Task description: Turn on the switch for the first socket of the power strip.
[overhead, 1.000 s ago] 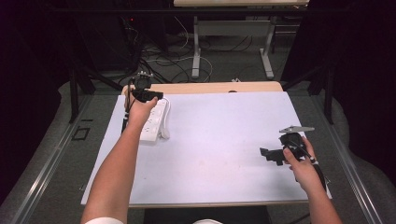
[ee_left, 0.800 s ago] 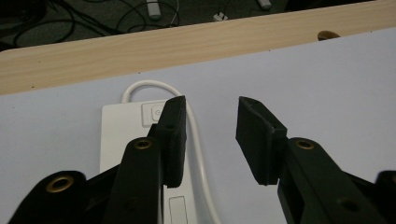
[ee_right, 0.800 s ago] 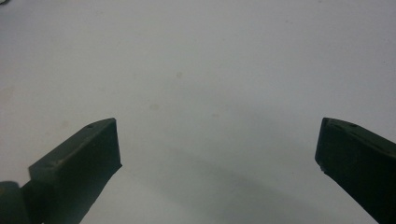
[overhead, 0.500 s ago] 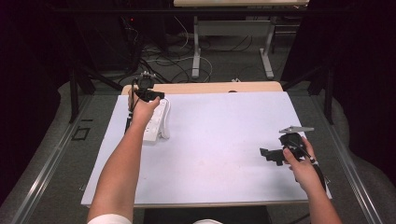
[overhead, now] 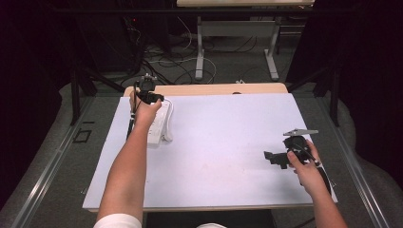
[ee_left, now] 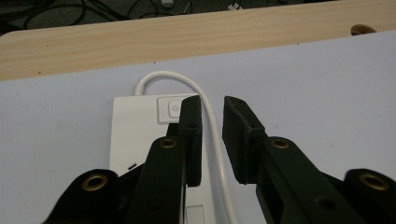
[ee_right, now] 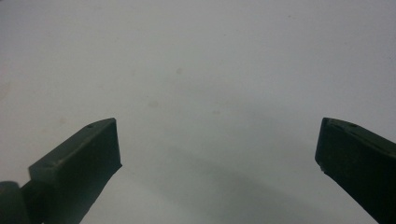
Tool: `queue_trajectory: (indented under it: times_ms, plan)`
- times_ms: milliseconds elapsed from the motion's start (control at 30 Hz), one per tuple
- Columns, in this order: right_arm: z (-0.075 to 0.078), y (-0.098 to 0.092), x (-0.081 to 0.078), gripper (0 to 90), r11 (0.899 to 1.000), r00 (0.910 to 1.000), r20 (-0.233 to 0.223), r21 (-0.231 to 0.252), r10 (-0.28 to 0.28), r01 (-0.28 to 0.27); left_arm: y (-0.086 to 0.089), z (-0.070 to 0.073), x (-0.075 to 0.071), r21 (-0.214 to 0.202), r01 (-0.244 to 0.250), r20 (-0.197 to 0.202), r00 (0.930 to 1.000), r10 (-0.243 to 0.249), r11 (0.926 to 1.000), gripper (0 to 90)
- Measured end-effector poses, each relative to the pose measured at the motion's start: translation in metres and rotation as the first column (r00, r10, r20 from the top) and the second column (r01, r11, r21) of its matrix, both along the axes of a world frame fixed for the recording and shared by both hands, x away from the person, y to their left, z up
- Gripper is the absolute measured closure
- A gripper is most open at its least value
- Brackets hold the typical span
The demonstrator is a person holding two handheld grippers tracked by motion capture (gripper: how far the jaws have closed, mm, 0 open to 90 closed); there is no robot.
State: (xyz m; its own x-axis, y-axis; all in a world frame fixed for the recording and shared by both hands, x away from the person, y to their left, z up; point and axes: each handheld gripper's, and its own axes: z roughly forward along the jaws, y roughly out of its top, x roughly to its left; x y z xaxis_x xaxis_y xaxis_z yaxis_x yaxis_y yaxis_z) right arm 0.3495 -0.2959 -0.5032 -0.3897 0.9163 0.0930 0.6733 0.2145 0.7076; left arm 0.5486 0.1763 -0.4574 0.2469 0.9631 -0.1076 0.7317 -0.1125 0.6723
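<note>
A white power strip (overhead: pixel 159 124) with its cord (ee_left: pixel 212 126) lies on the white-topped table (overhead: pixel 228 142).

Black gripper (ee_left: pixel 212 135) jaws (brass-ringed screw holes); white short sleeve (overhead: pixel 119 221).

A power symbol marks the power strip's switch (ee_left: pixel 173 108).

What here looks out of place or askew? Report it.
Nothing stands out. The white power strip lies flat near the table's far left corner, its cord looped back along it. The left gripper has been closing around that cord, a gap still showing. The right gripper hangs open above bare table.
</note>
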Motion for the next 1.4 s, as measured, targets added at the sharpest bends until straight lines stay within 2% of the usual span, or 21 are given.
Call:
queue_trajectory:
  times_ms: [100, 167, 600, 733, 867, 900, 1033, 1100, 1133, 1200, 1333, 1400]
  plan:
    - [0.0, 0.0, 0.0, 0.0, 1.0, 1.0, 0.003, 0.0, 0.004, -0.004, 0.0, -0.004, 0.002, 0.006, -0.011, -0.025, 0.9996, 0.011, 0.9999, 79.1]
    - [-0.001, 0.0, 0.0, 0.0, 1.0, 1.0, -0.001, 0.0, 0.001, -0.001, 0.001, -0.007, 0.004, 0.013, 0.002, -0.048, 0.9989, -0.002, 0.9999, 80.0]
    - [-0.003, 0.001, 0.001, 0.0, 1.0, 0.9999, -0.012, -0.001, 0.002, -0.002, 0.004, -0.018, 0.011, 0.033, -0.006, -0.099, 0.9951, 0.009, 0.9994, 87.1]
    - [-0.004, 0.001, 0.001, 0.0, 1.0, 0.9999, -0.009, -0.006, 0.01, -0.01, 0.005, -0.021, 0.012, 0.024, -0.01, -0.122, 0.9924, 0.013, 0.9997, 90.0]
    - [-0.004, 0.001, 0.002, 0.0, 1.0, 0.9999, -0.009, -0.002, 0.006, -0.006, 0.005, -0.026, 0.011, 0.022, -0.003, -0.133, 0.9911, 0.006, 0.9997, 90.0]
    - [-0.004, 0.001, 0.002, 0.0, 1.0, 0.9999, -0.01, -0.002, 0.006, -0.006, 0.005, -0.029, 0.011, 0.027, -0.008, -0.122, 0.9925, 0.011, 0.9996, 90.0]
    - [-0.004, 0.002, 0.003, 0.0, 1.0, 0.9999, -0.003, -0.006, 0.011, -0.011, 0.007, -0.034, 0.012, 0.04, -0.007, -0.147, 0.9891, 0.013, 0.9992, 90.0]
    - [-0.005, 0.003, 0.002, 0.0, 1.0, 0.9998, -0.015, -0.005, 0.01, -0.01, 0.008, -0.036, 0.012, 0.046, -0.007, -0.149, 0.9887, 0.014, 0.9989, 90.0]
    - [-0.005, 0.003, 0.002, 0.0, 1.0, 0.9998, -0.017, -0.004, 0.009, -0.009, 0.007, -0.038, 0.013, 0.039, -0.017, -0.135, 0.9906, 0.022, 0.9991, 90.0]
    - [-0.005, 0.003, 0.002, 0.0, 1.0, 0.9998, -0.017, -0.005, 0.005, -0.006, 0.007, -0.039, 0.013, 0.045, -0.004, -0.145, 0.9894, 0.01, 0.999, 90.0]
    - [-0.004, 0.002, 0.001, 0.0, 1.0, 0.9999, -0.006, -0.008, 0.012, -0.012, 0.003, -0.043, 0.012, 0.044, -0.004, -0.124, 0.9922, 0.009, 0.999, 90.0]
    - [-0.004, 0.003, 0.001, 0.0, 1.0, 0.9999, -0.013, -0.006, 0.006, -0.006, 0.002, -0.044, 0.012, 0.048, -0.007, -0.132, 0.9912, 0.013, 0.9988, 90.0]
